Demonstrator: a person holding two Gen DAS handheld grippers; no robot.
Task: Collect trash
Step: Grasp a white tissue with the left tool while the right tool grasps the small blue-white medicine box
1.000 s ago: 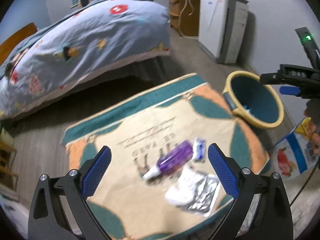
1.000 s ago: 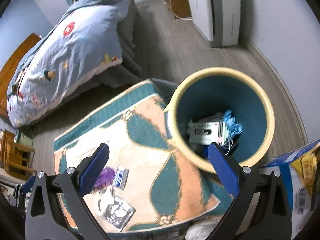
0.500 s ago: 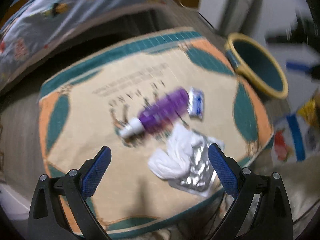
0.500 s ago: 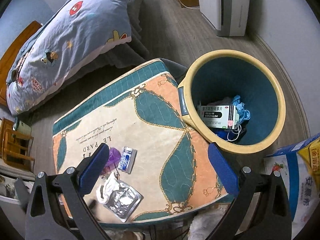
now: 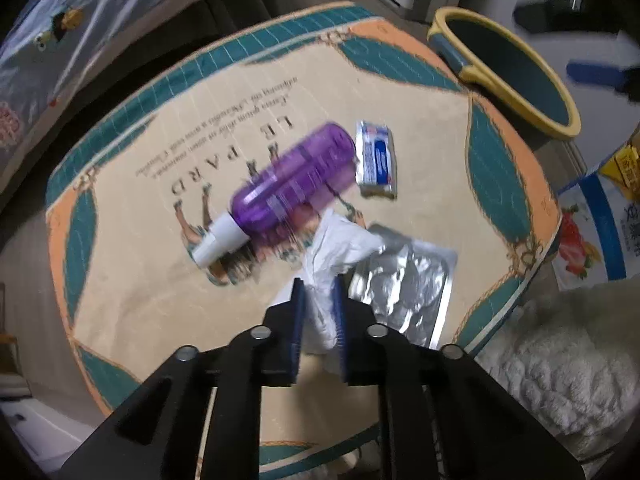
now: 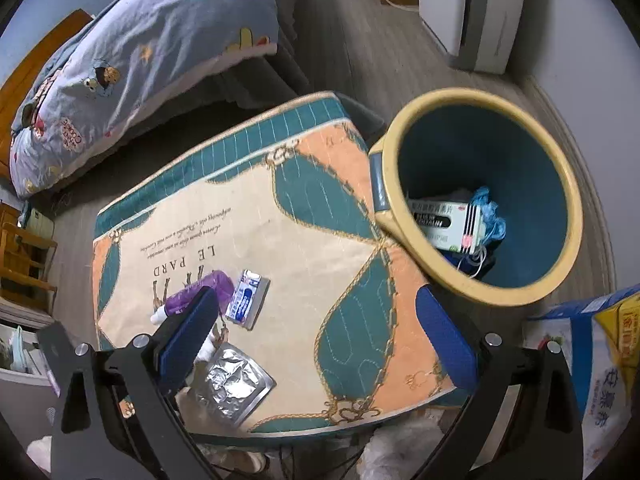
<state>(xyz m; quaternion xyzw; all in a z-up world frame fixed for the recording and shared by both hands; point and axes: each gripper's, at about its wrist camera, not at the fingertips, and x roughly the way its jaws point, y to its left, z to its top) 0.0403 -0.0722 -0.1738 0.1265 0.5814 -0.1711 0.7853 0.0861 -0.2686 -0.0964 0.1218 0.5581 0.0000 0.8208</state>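
A crumpled white tissue, looking soft, light and easily torn, is lying on the patterned cushion top beside a purple plastic bottle, being pinched at its bunched near end by the just-closing left gripper, while the right gripper is hanging wide open.

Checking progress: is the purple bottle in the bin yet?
No, the purple bottle lies on the mat, outside the bin.

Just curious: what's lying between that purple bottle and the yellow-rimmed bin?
A small blue-and-white packet lies beside the purple bottle; beyond it, bare mat up to the bin, clearest in the right wrist view.
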